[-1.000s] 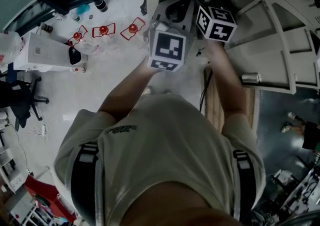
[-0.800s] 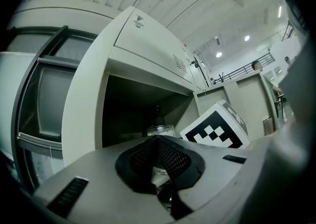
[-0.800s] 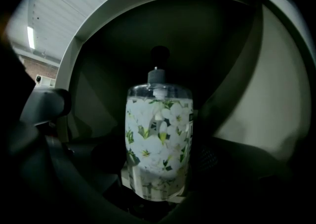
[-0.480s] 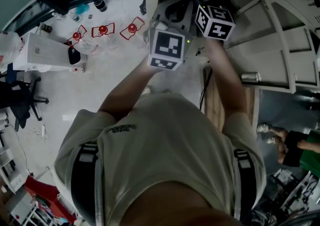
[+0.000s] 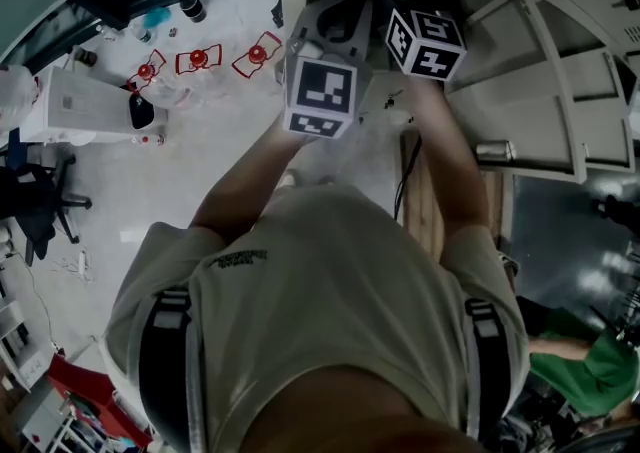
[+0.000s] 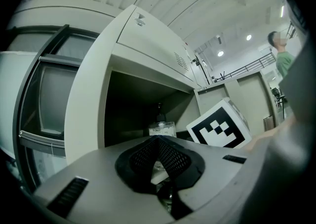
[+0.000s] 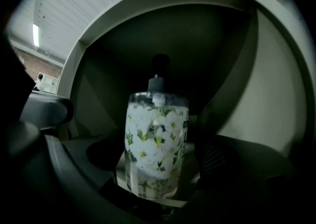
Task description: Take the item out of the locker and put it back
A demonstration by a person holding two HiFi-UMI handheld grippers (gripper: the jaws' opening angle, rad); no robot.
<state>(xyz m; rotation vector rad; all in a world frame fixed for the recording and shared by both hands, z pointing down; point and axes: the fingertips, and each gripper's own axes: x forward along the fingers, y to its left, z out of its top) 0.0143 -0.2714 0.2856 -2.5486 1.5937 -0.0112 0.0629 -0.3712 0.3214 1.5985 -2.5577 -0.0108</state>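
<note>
**Right claw open around the bottle, inside the locker**

We have the right claw reaching about level into an open compartment of the locker. Its jaws have just been opening and now stand wide apart. The pump bottle, clear with a white-flower label, stands upright between them on the compartment floor. We see a gap on each side, and neither pad presses on it. The black pump head points up, with the dark back wall behind it.

On the left claw the jaws are together and hold nothing. It sits at the compartment mouth, beside the right claw, pointing level at the same opening. In the left gripper view we see the bottle further in, with the right claw's marker cube to its right.

In the head view both forearms stretch forward, and the two marker cubes sit close side by side at the locker front. The pale floor lies to the left. Three small red things and a white box sit on it, well apart from the locker.
</note>
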